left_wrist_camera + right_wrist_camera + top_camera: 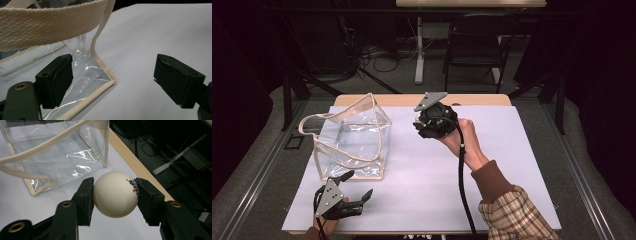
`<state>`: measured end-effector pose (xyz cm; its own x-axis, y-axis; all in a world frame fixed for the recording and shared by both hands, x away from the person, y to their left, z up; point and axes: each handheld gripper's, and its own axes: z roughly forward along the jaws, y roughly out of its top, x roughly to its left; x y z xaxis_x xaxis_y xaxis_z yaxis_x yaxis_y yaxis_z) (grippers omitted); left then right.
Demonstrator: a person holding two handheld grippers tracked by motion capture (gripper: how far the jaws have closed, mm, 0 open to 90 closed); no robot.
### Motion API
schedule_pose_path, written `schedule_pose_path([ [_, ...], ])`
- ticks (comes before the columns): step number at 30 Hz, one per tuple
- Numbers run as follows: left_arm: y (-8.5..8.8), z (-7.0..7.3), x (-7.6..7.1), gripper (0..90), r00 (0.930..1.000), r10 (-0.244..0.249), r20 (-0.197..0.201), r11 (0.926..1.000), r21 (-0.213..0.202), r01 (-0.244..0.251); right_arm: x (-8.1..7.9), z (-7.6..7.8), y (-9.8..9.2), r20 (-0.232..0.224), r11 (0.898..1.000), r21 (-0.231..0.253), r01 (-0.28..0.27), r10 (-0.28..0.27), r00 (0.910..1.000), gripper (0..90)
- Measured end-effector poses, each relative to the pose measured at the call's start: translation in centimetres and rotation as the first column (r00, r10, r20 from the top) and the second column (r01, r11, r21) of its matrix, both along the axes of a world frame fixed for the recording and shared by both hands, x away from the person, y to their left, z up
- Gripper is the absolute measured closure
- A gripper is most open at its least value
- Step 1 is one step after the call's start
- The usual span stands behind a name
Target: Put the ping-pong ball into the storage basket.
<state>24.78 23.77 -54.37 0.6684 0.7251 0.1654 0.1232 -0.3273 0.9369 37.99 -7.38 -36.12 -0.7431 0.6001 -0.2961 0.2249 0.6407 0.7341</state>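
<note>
A cream-white ball [115,194], with a small red and black print on one side, sits clamped between the two black jaws of the right gripper [115,195], one pad pressing on each side of it. In the high view that right gripper [434,121] is held up over the far middle of the table, a little to the right of the bag, and the ball itself is hidden there behind the gripper's body.

Just beyond the ball in the right gripper view stands a clear plastic bag [62,155] with cream fabric edging and a webbing handle [47,26]. It is upright and open at the top (nothing can be made out inside it). In the high view the bag [352,137] rests on the left part of the white sheet [492,150] that covers the table.

The left gripper [112,80] waits low at the near left, jaws spread wide. One jaw lies against the clear wall beside the bag's bottom corner, the other stands apart over bare sheet, pressing on nothing.
</note>
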Motion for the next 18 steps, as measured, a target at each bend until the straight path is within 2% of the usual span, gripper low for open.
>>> schedule_pose_path([
  [18, 0.02, 0.03, -0.07, 15.8, 1.0000, -0.003, 0.002, 1.0000, -0.002, 0.003, 0.33, 0.75, 0.74, 0.009, 1.000, 0.008, -0.005, 0.005, 0.9999, 50.8],
])
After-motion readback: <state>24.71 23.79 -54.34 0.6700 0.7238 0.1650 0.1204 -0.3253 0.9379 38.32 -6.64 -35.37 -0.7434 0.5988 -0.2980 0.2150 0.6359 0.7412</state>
